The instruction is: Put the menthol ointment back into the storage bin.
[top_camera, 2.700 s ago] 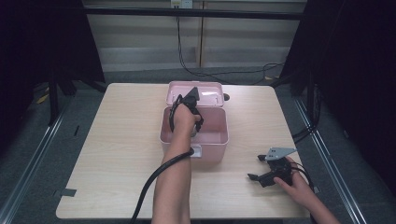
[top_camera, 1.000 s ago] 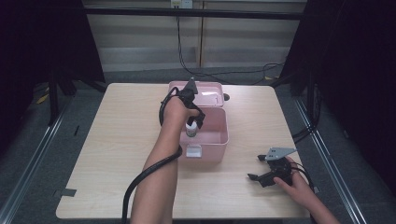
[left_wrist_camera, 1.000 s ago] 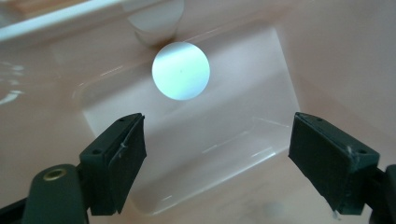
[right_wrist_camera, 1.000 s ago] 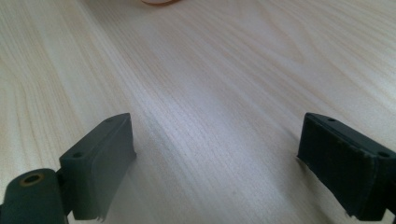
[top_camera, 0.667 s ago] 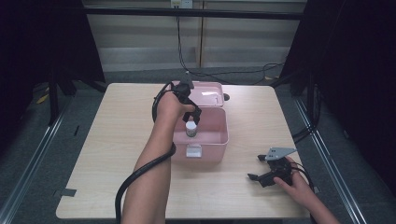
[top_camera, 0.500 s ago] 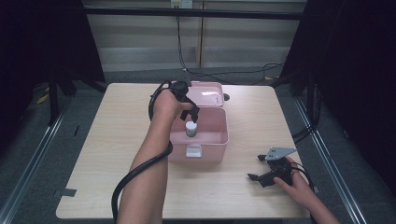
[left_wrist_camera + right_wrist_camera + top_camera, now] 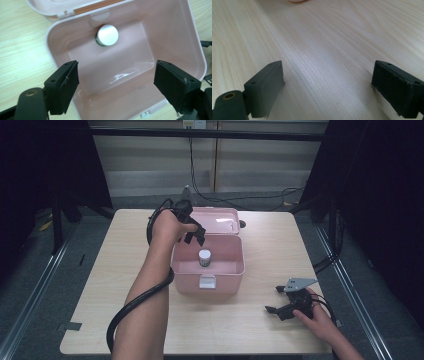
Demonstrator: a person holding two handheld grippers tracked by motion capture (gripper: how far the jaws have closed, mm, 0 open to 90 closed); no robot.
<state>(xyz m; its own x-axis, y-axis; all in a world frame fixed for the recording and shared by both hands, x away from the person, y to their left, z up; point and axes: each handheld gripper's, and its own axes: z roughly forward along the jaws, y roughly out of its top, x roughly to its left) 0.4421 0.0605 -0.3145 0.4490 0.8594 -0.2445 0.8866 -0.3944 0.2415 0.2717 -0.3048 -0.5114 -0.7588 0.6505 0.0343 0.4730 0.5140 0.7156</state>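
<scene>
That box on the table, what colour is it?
Pink; the box shows best in the left gripper view.

The pink box (image 7: 208,262) stands open in the middle of the table (image 7: 100,270), with its lid (image 7: 220,219) lying back behind it. Inside stands only a small bottle (image 7: 107,35) close to one wall; the rest of the floor is free. Around the box the wood is bare on all sides.

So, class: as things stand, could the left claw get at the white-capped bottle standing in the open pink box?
Probably yes. The left claw hangs open above the pink box, whose lid is folded back, and nothing lies over the bottle. The bottle stands close to one wall, which may crowd one side.
</scene>
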